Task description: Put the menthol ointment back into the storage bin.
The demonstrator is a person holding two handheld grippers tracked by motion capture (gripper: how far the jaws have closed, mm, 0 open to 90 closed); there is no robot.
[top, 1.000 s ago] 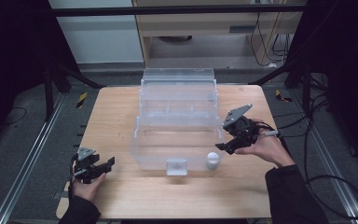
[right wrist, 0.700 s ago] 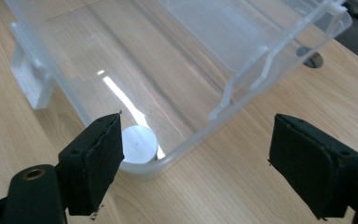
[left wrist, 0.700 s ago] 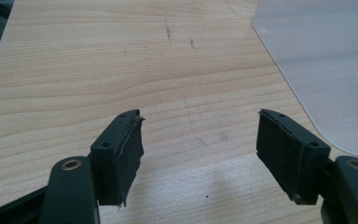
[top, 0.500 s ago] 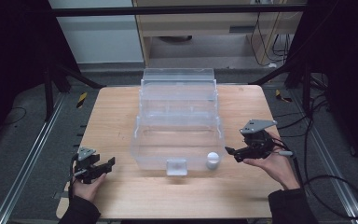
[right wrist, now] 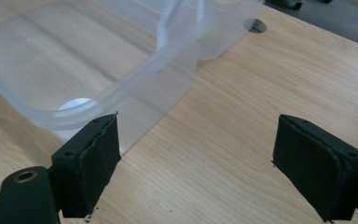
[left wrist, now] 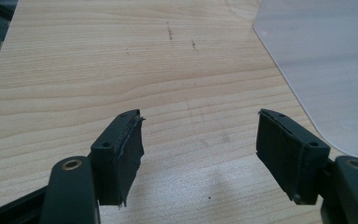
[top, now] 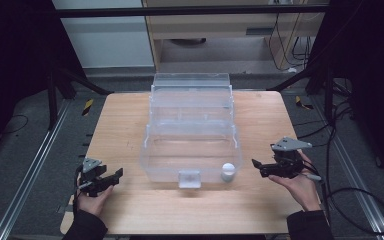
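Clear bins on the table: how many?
2. The near bin sits mid-table with a small white object in its front right corner; the far bin stands directly behind it, toward the table's far edge. More could hide behind the clear walls.

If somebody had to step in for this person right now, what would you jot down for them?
Left gripper: open, holding nothing, low over the table's near left corner.
Right gripper: jaws have just been opening, now wide apart with nothing between them; it sits right of the bin.
Things: the clear bin stands mid-table, lid up at the back. A small white cylinder stands in its front right corner.
Done: the cylinder seems to be in the bin, and the right gripper is clear of it.
Left: probably shutting the lid; I can't tell if more items are due.
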